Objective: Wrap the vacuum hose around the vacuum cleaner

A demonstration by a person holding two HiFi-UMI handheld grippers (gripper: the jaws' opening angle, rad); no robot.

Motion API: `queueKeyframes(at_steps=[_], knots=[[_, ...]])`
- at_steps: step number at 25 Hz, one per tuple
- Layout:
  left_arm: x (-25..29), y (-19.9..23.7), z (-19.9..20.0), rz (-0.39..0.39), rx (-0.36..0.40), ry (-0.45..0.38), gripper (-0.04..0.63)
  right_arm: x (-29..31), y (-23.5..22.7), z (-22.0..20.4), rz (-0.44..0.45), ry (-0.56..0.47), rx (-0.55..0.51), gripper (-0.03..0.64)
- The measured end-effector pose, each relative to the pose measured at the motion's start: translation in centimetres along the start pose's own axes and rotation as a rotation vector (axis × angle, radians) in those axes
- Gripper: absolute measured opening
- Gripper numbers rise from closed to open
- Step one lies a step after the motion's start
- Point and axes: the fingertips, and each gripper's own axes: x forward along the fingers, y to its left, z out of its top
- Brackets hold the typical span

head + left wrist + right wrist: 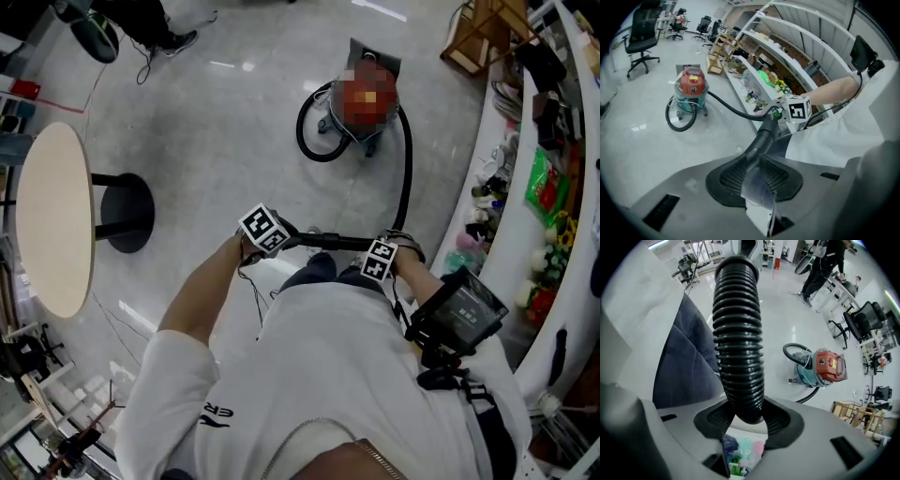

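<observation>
Ribbed black vacuum hose [738, 333] curves to red-topped vacuum cleaner [827, 366].

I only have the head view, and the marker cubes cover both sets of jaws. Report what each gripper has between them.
Observer: In the left gripper view, the left gripper has its jaws closed on a smooth black rigid tube.
Operator: Now the right one.
Observer: In its own view, the right gripper is clamped on the ribbed black flexible vacuum hose, which fills the gap.
Operator: Describe the cleaner; it is blurred for me.
Observer: It is a canister vacuum cleaner with a red lid on a teal drum, standing upright on the pale glossy floor.
</observation>
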Motion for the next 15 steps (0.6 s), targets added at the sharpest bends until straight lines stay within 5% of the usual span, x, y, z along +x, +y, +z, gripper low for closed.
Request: queueKeyframes(at_steps=[10,15], knots=[[-4.7,6.7,-2.3,0.128,-0.273,-0.217,0.071,-0.3,-4.7,6.8,-0.005,-0.063,-0.019,0.179],[-3.9,7.5,-1.3,0.121,-0.332,-0.28,0.071,-1.0,-7.0,10.0,0.004,-0.118,0.033,0.179]])
